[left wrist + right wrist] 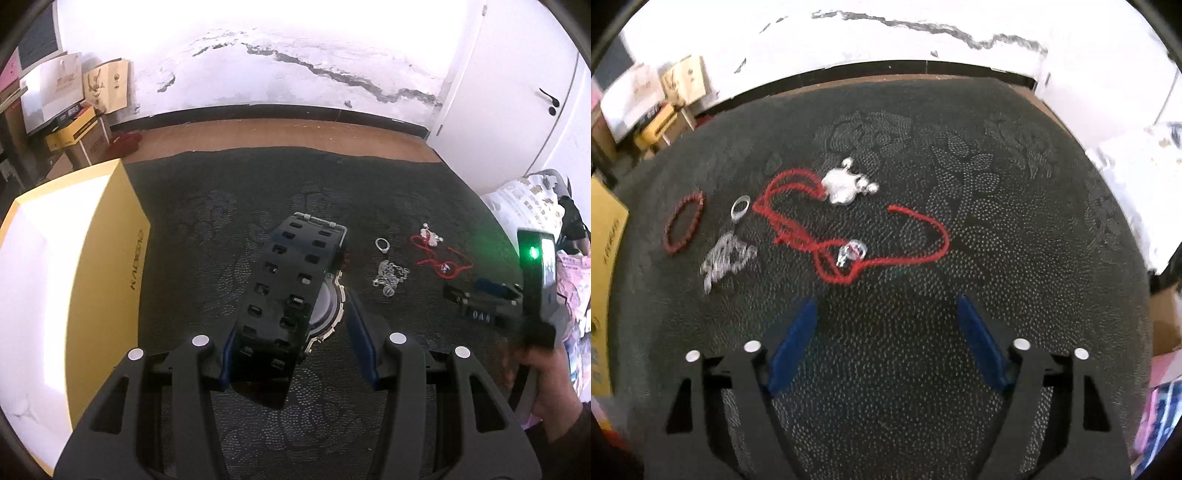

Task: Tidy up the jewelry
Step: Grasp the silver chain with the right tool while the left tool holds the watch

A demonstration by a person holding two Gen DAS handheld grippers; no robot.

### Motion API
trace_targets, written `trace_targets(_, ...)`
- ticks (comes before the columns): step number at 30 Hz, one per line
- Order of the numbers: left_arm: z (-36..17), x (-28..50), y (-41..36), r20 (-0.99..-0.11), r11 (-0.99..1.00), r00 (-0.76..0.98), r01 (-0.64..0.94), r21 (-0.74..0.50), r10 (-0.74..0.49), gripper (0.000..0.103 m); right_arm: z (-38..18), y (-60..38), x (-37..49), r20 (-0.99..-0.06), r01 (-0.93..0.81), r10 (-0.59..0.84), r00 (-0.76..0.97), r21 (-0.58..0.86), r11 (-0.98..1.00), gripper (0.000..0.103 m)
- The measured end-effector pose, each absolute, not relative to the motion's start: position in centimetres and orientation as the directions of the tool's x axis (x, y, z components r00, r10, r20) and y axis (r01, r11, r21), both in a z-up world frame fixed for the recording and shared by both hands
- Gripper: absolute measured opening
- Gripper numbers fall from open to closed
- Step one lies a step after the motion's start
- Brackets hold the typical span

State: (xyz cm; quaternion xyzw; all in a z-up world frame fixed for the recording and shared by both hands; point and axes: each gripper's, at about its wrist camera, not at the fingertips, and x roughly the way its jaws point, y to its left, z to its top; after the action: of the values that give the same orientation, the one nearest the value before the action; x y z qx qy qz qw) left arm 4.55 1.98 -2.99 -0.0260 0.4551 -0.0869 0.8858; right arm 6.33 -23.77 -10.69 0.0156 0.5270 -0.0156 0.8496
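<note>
Currently L gripper (290,354) is clamped on the black watch (295,291), held above the dark mat (207,221) beside the yellow box (110,266). Watch looks chunky, strap stiff-ish; grip across strap seems sound. R gripper (886,339) tilts down toward mat, jaws apart, nothing between. Red cord necklace (849,236) w/ silver pendant lies just ahead: light, limp, tangle-prone. Best pinched at cord bunch.

left tongs (291,332): lower middle of frame, tipped down, clamped on the watch (291,295)
right tongs (886,339): lower middle of frame, tipped down, blue pads (792,347) apart, nothing between them
</note>
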Motion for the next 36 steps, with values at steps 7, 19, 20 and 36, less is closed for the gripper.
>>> trace_targets(7, -2.8, 4.5, 2.3, -0.802, 0.985, 0.572, 0.119, -0.129, -0.174, 0.05, -11.1, -15.7, 4.3, -0.87, -0.212, 0.087, 0.486, -0.021, 0.977, 0.073)
trace_targets(19, -3.0, 4.7, 3.3, -0.808, 0.987, 0.566, 0.093, -0.132, -0.161, 0.05, -11.2, -14.9, 9.7, -0.823, -0.306, 0.186, 0.537, 0.015, 0.952, 0.041)
trace_targets(20, -2.9, 4.8, 3.2, -0.807, 0.987, 0.567, 0.096, -0.132, -0.163, 0.05, -11.0, -14.6, 9.5, -0.817, -0.316, 0.191, 0.544, 0.011, 0.949, 0.025)
trace_targets(36, 0.2, 3.9, 5.5, -0.794, 0.992, 0.595, 0.083, -0.097, -0.128, 0.05, -0.9, -12.5, 7.9, -0.791, -0.26, 0.259, 0.554, 0.132, 0.957, 0.009)
